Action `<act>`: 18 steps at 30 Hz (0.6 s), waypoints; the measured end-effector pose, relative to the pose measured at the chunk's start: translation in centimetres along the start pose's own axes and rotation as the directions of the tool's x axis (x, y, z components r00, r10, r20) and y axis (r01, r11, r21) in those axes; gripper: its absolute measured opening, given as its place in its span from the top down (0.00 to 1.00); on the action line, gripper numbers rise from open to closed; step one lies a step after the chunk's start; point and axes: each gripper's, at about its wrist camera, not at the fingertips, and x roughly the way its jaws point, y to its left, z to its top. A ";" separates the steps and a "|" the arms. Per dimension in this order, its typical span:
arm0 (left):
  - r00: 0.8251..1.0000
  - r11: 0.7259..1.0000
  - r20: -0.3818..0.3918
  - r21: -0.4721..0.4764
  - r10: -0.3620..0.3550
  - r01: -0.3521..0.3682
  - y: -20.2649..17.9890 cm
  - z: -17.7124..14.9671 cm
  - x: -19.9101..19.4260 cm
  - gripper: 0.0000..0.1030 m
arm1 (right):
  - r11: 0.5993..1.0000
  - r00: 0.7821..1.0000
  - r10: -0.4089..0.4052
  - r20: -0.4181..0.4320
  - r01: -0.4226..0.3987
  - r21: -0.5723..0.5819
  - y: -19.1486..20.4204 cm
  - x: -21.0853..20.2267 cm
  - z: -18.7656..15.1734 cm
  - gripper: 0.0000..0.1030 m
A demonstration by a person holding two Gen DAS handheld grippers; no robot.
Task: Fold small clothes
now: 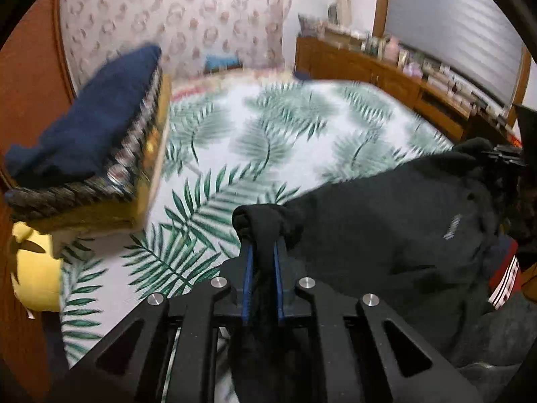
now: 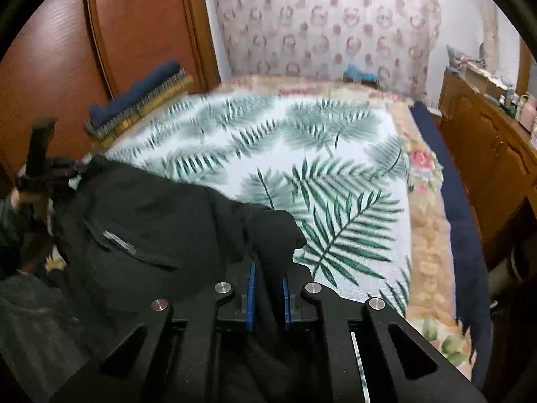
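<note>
Ahead of the claw a palm-leaf bedspread (image 2: 302,154) covers the bed; far left, a folded navy blanket (image 1: 90,114) tops a cushion stack (image 1: 141,154); a wooden cabinet (image 2: 486,147) runs along the right, a floral curtain (image 2: 322,20) beyond.

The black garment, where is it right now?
The black garment hangs stretched between the left hand-held gripper and the right hand-held gripper, over the near edge of the palm-leaf bedspread.
</note>
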 end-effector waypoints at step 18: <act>0.885 0.999 0.463 0.014 0.034 -0.046 -2.0 5.1 -19.7 0.89 | 0.995 0.939 -0.082 0.333 0.095 -0.023 5.2 -18.0 0.4 0.90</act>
